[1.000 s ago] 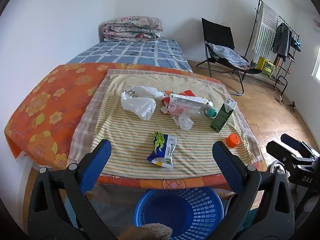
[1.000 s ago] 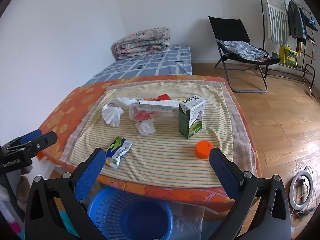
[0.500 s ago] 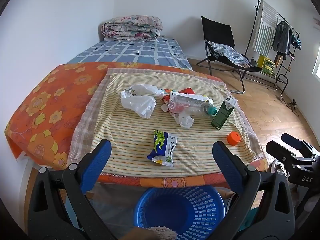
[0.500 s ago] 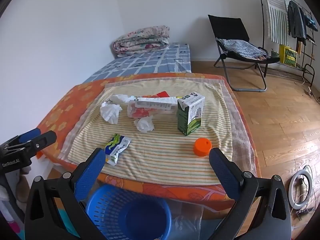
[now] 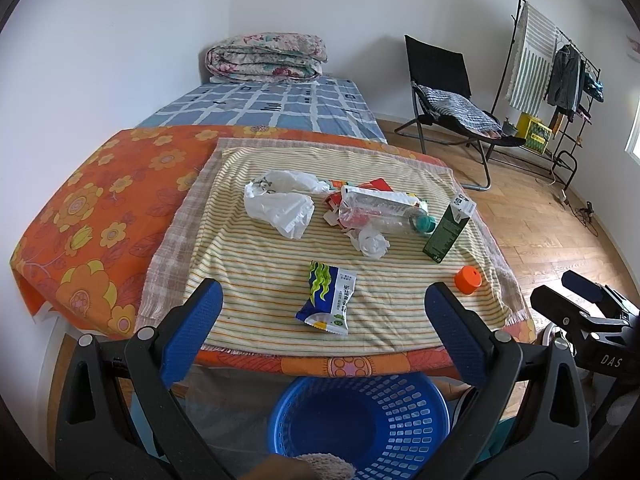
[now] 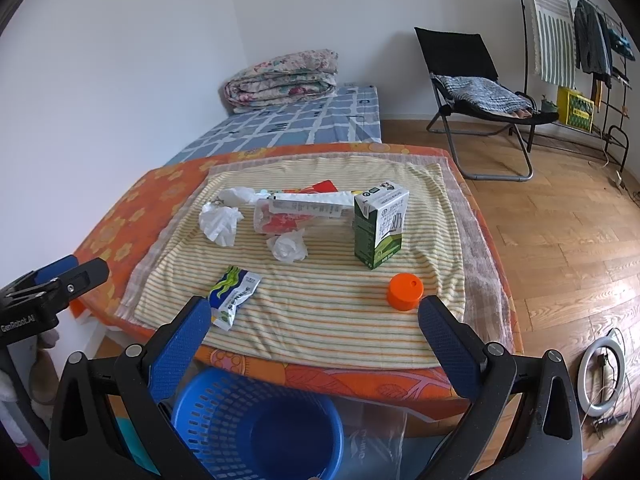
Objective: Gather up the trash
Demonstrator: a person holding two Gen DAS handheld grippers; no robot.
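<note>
Trash lies on a striped cloth over a low table: a snack packet nearest me, an orange cap, a green milk carton, a clear plastic bottle, a crumpled tissue and a white plastic bag. A blue basket stands on the floor below the table's front edge. My left gripper and right gripper hover open above the basket, holding nothing.
An orange flowered sheet covers the table's left part. Behind it is a bed with a folded quilt. A black folding chair and a clothes rack stand at the right on the wooden floor. A ring light lies on the floor.
Both views have shifted only slightly; the table contents sit a little higher in frame. Both grippers stay open and nothing on the table has moved.
</note>
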